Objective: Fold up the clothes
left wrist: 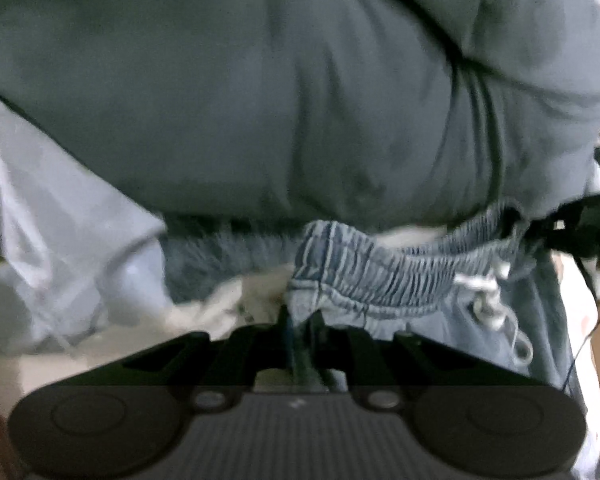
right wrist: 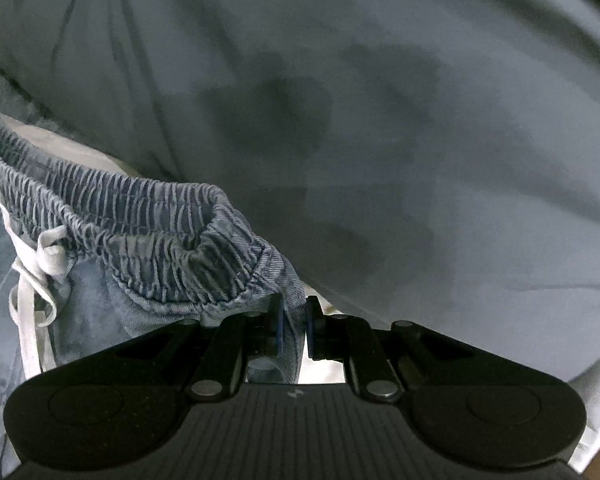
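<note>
- Left claw (left wrist: 300,320) pressed together on one end of the elastic waistband (left wrist: 380,280) of the denim shorts (left wrist: 540,320); fabric caught between the dark fingers (left wrist: 288,316), hanging down between them.
- Right claw (right wrist: 294,320) pinching the other end of the same waistband (right wrist: 140,220), with a fold of blue cloth squeezed between the two blue pads (right wrist: 278,322).
- Shorts (right wrist: 92,320) held up between the two claws, waistband stretched from one to the other, rest of the cloth hanging below.
- White drawstring (left wrist: 488,296) tied in a bow at the middle of the waistband, loose ends dangling; same drawstring (right wrist: 40,268) seen at the left in the right wrist view.
- Large grey-blue shirt (left wrist: 300,100) of the person just behind the shorts, filling most of both views; also grey-blue shirt (right wrist: 420,140) with soft wrinkles.
- Pale cloth (left wrist: 60,220) at the left in the left wrist view, blurred; cannot tell what it is.
- Whether the shorts touch the shirt: cannot tell.
</note>
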`<action>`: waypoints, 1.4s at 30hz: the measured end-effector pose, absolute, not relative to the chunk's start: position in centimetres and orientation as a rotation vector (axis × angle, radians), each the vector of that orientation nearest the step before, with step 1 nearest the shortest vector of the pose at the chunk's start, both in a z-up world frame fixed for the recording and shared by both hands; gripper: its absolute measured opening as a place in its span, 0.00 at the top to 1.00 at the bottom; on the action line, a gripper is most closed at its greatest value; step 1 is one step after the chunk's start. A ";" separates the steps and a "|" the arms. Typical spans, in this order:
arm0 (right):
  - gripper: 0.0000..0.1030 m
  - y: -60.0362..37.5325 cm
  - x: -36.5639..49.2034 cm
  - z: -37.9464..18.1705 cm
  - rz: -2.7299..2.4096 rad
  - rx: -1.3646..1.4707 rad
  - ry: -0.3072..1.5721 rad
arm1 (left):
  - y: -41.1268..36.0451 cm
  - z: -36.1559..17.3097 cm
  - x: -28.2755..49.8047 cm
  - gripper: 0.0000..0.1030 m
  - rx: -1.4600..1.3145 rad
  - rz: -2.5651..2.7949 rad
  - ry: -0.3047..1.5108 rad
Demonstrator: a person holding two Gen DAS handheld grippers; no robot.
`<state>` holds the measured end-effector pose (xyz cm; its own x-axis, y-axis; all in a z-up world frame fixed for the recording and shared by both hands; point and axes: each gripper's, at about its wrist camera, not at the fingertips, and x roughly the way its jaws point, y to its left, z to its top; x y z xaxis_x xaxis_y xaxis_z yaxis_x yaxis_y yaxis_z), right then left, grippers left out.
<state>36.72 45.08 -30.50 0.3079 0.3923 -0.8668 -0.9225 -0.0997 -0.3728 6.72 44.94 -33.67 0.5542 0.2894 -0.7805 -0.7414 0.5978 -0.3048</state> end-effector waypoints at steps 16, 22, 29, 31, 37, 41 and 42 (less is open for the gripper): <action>0.80 49.2 39.4 -34.8 1.201 -1.085 0.780 | 47.2 -38.0 6.9 0.90 -0.806 0.698 0.849; 0.66 45.9 42.8 -31.4 1.228 -0.845 0.869 | 46.2 -36.9 5.3 0.83 -0.870 0.694 0.830; 0.61 37.9 44.1 -27.1 1.259 -0.686 0.841 | 44.3 -35.7 2.2 0.66 -0.931 0.730 0.792; 0.61 34.9 44.2 -26.9 1.259 -0.651 0.869 | 43.6 -35.5 1.6 0.66 -0.944 0.737 0.803; 0.61 29.3 43.1 -29.0 1.200 -0.611 0.938 | 41.2 -35.9 1.4 0.66 -0.942 0.696 0.848; 0.60 25.8 42.7 -29.4 1.183 -0.618 0.954 | 40.2 -36.6 2.1 0.66 -0.962 0.666 0.866; 0.60 24.9 42.6 -29.5 1.179 -0.620 0.958 | 40.0 -36.7 2.4 0.66 -0.969 0.656 0.873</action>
